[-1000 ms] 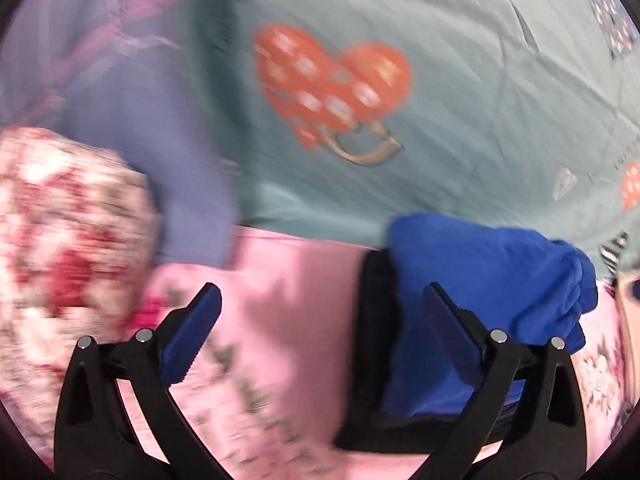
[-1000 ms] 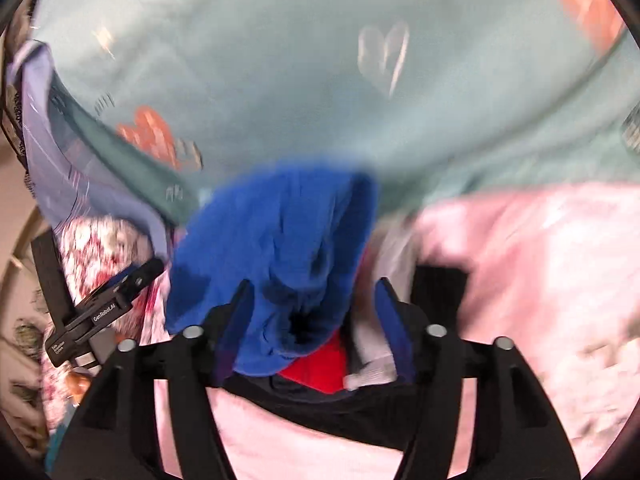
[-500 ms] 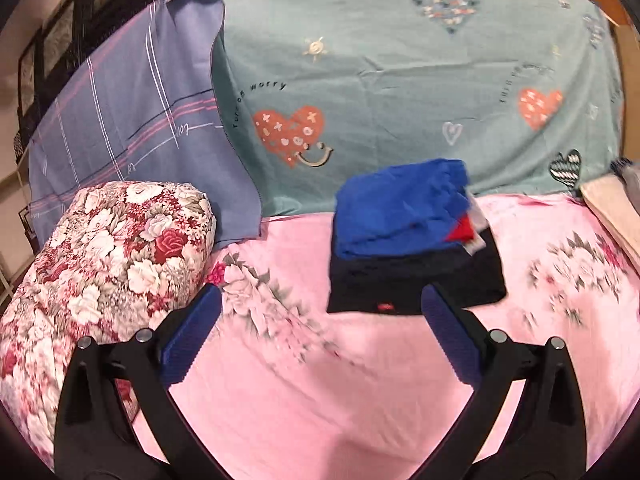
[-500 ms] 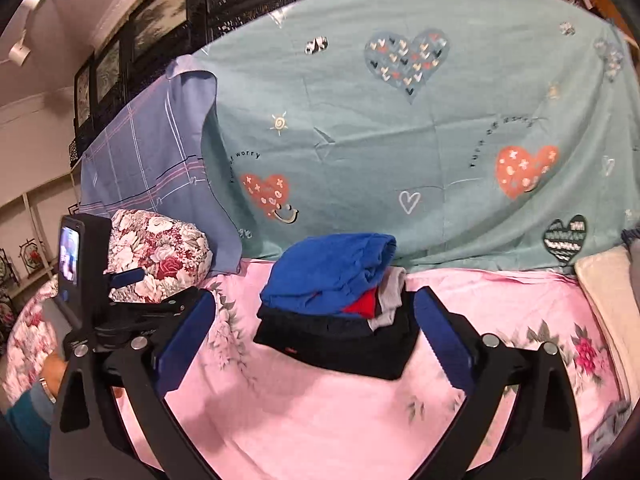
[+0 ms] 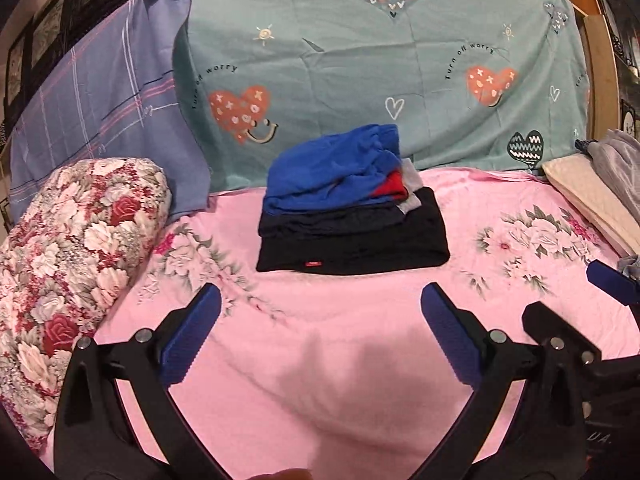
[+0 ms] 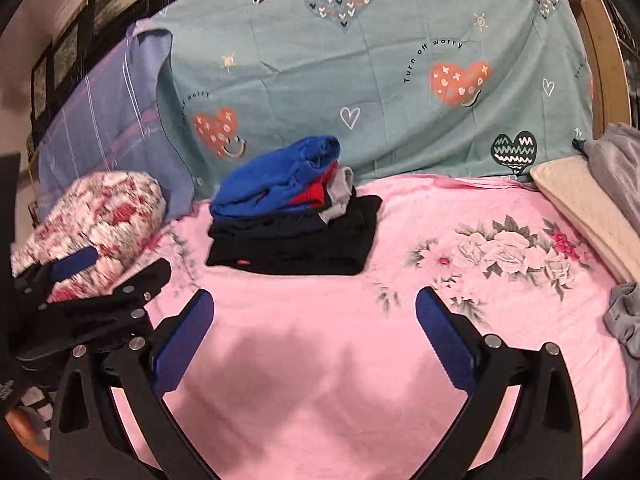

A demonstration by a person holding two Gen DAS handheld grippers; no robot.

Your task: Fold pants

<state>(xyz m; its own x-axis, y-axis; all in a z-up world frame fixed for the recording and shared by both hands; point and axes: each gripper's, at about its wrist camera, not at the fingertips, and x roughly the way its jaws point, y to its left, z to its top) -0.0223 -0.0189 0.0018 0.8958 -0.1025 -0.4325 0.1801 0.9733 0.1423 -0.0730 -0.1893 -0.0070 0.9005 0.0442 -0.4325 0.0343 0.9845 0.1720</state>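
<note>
A stack of folded clothes sits on the pink floral bed sheet (image 5: pixel 360 360) at the back middle: blue pants (image 5: pixel 328 168) on top, red and grey pieces under them, black pants (image 5: pixel 360 240) at the bottom. The stack also shows in the right wrist view, with the blue pants (image 6: pixel 276 178) over the black pants (image 6: pixel 296 246). My left gripper (image 5: pixel 320 332) is open and empty, well in front of the stack. My right gripper (image 6: pixel 314 336) is open and empty, in front and to the right of it.
A floral bolster (image 5: pixel 68 252) lies at the left. A teal heart-print sheet (image 5: pixel 360 60) and a purple plaid cloth (image 5: pixel 100 108) hang behind. A cream pad (image 5: pixel 592 196) and grey garments (image 6: pixel 624 320) lie at the right edge.
Both grippers have pulled back from the stack toward the front of the bed. The blue pants now rest on top of the pile, free of any gripper.
</note>
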